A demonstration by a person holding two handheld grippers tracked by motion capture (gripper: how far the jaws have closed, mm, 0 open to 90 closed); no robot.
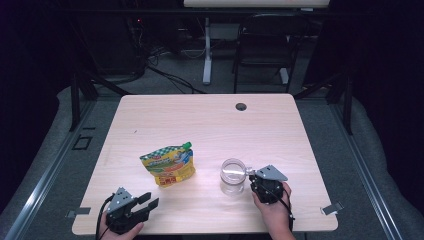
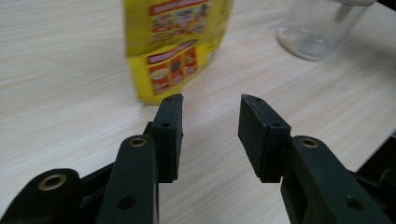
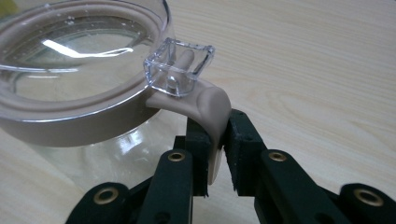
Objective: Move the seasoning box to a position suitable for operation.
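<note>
A yellow food pouch (image 1: 168,165) with a green cap lies near the middle of the wooden table (image 1: 210,120); its lower edge (image 2: 173,51) fills the top of the left gripper view. My left gripper (image 1: 148,201) sits at the front left, open, nothing between its pads (image 2: 169,135), short of the pouch. A clear glass jar (image 1: 232,176) with a beige-rimmed lid (image 3: 70,70) stands to the right. My right gripper (image 1: 253,176) is shut on the jar's beige latch tab (image 3: 212,116), just below the clear clasp (image 3: 180,65).
A round cable hole (image 1: 241,106) sits near the table's far edge. Beyond the table stand a chair (image 1: 265,45) and a white desk leg (image 1: 207,50). Metal brackets (image 1: 331,208) hang at the front corners.
</note>
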